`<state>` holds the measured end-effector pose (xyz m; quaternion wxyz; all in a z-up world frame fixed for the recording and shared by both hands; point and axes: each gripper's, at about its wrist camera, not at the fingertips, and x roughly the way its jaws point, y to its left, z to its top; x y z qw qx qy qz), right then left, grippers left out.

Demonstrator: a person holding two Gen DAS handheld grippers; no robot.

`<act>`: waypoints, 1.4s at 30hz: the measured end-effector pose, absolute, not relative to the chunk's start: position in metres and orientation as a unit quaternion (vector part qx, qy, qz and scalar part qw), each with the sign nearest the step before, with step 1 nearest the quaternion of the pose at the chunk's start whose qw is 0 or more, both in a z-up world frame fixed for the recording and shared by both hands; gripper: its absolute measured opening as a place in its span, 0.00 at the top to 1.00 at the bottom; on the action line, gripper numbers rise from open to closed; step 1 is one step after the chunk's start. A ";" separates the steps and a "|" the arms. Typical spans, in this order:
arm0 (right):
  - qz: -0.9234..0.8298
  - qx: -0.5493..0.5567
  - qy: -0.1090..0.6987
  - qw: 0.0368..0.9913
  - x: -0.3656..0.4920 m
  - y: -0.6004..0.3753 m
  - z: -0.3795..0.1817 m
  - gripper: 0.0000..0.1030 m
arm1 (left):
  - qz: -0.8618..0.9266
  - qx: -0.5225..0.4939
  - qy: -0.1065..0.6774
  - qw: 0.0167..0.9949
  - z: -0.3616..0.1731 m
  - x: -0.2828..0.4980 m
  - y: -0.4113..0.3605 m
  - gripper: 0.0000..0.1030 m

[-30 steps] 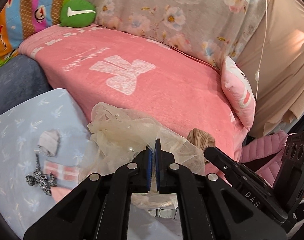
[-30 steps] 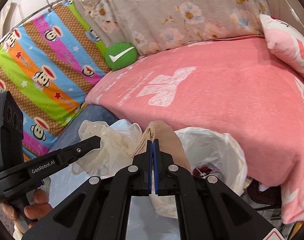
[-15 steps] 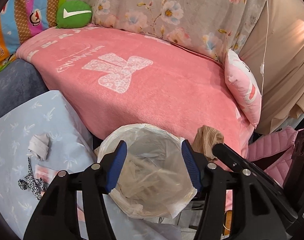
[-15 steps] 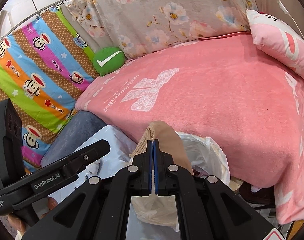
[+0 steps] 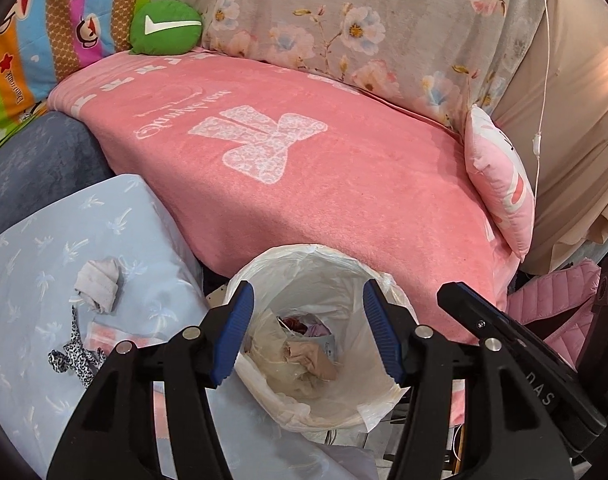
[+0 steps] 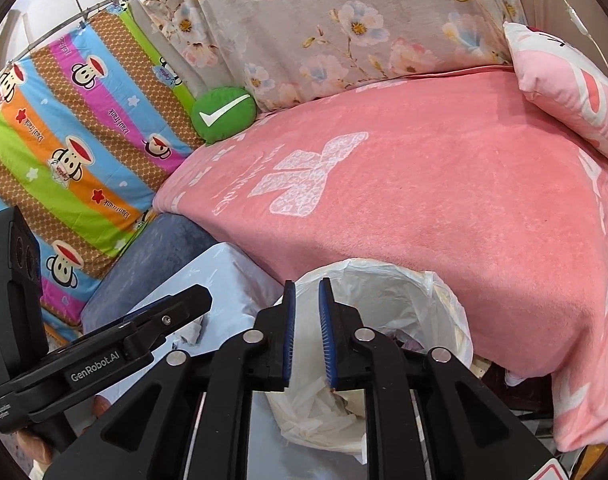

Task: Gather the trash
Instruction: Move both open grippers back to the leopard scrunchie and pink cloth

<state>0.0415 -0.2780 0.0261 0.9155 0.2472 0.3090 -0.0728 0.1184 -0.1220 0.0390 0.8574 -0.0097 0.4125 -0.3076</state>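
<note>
White-lined bin [image 5: 316, 264] holds crumpled wrappers [image 5: 300, 356]; both grippers' fingers [image 5: 234, 332] parted, empty.

L hand-held gripper [image 5: 308, 332] open above bin [image 5: 388, 280].

My left wrist camera looks forward and down along its fingers, close over the bag-lined bin [image 5: 316, 344], with the pale blue cloth [image 5: 104, 240] at lower left and the pink blanket [image 5: 304, 168] filling the middle. My right wrist camera tilts down the same way from further right, close above the bin [image 6: 388, 292]. Both views share the bin, blanket, green cushion [image 6: 223, 114], floral cloth [image 6: 344, 20] and pink pillow [image 5: 500, 184], and each catches the other gripper at its edge.
</note>
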 end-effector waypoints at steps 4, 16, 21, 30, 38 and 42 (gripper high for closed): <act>-0.063 0.238 0.319 0.915 0.043 -0.264 0.023 0.81 | -0.298 -0.013 0.418 0.858 0.035 0.118 -0.112 0.47; -0.060 0.214 0.347 0.911 0.043 -0.228 0.013 0.71 | -0.267 -0.027 0.429 0.863 0.021 0.123 -0.074 0.47; -0.056 0.207 0.354 0.910 0.043 -0.212 0.013 0.70 | -0.254 -0.016 0.430 0.866 0.016 0.121 -0.059 0.47; -0.058 0.194 0.355 0.913 0.040 -0.195 0.017 0.69 | -0.239 -0.021 0.442 0.864 0.005 0.123 -0.037 0.47; -0.050 0.188 0.360 0.912 0.044 -0.183 0.015 0.65 | -0.220 -0.033 0.440 0.870 0.004 0.124 -0.015 0.47; -0.037 0.186 0.368 0.910 0.051 -0.173 0.007 0.63 | -0.198 -0.038 0.438 0.876 0.002 0.127 0.002 0.40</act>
